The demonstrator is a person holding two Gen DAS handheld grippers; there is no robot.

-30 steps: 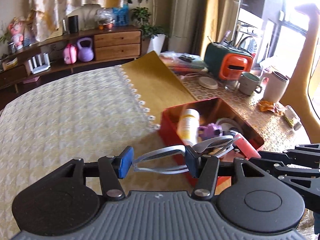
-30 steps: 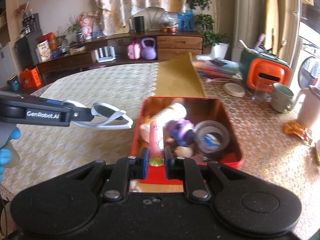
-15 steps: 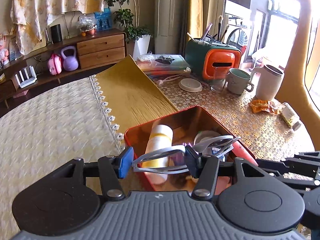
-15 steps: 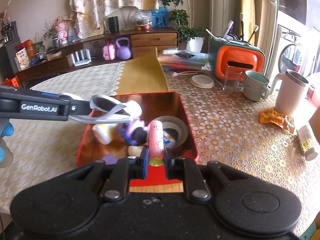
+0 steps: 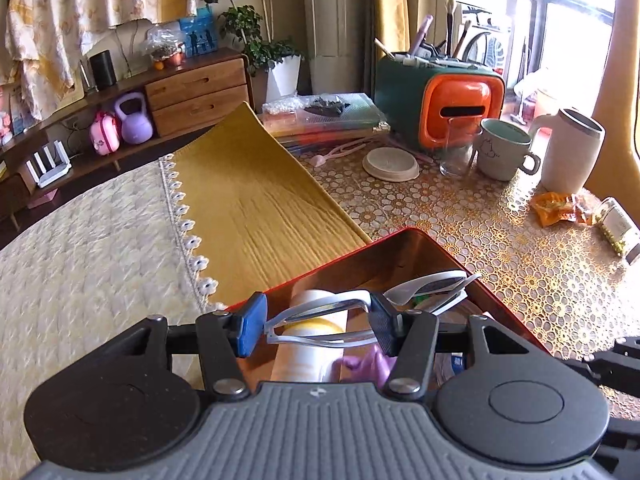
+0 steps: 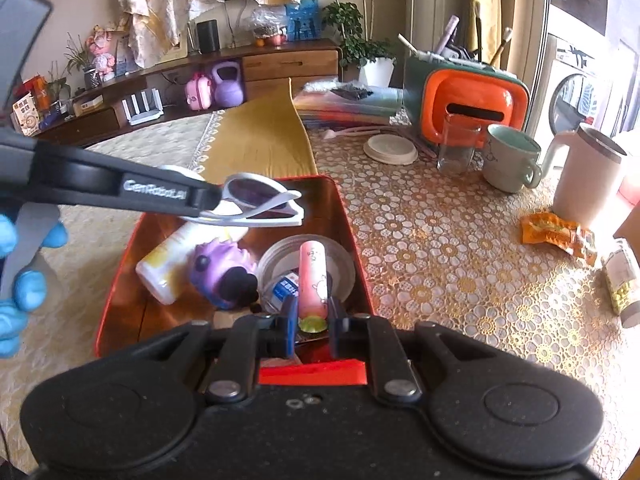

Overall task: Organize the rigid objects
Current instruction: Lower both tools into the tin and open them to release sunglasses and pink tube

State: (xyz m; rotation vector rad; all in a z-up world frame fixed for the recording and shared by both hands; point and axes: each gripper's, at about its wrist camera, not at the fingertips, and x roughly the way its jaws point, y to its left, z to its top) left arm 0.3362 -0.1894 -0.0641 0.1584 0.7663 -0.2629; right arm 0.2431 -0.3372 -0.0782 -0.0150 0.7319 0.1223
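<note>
We're mid-drop: left tongs pinch white sunglasses over the red tin; right tongs pinch a pink tube low over it. Next: lower both inside the tin, then spread.

I am working in a home, in the living and dining room. Near me is a table with a lace cloth, carrying a mug and a white jug. Far left I see a wooden sideboard, a purple kettlebell, a potted plant and curtains. Far right stands a washing machine.
</note>
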